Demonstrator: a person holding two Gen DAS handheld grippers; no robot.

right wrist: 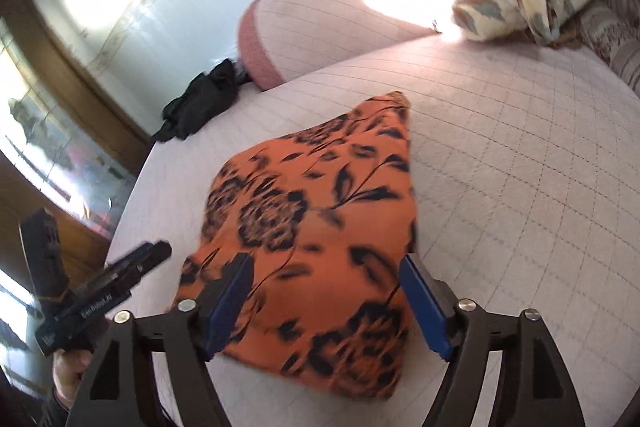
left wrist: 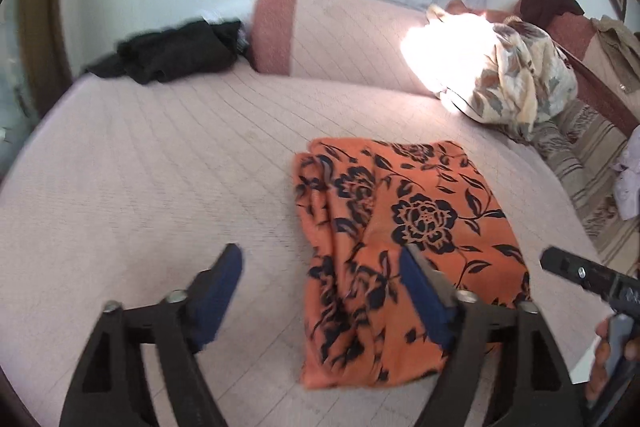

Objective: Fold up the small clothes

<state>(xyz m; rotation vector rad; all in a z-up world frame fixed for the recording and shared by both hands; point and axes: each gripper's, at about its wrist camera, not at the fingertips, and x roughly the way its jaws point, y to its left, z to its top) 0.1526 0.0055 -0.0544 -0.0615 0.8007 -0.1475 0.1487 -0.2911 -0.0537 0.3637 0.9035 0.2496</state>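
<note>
Orange floral garment folded, flat on bed; left gripper, right gripper above it, jaws apart, empty. Black clothes beyond garment unfolded.

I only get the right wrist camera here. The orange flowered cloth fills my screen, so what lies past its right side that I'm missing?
Observer: A striped cover runs along the bed's right edge.
Operator: Anything on top of it?
Observer: A dark garment sits high at the back, beyond the floral bundle.
Operator: Is the left gripper holding the cloth?
Observer: No, the left gripper is open, and only one finger overlaps the orange cloth.
</note>
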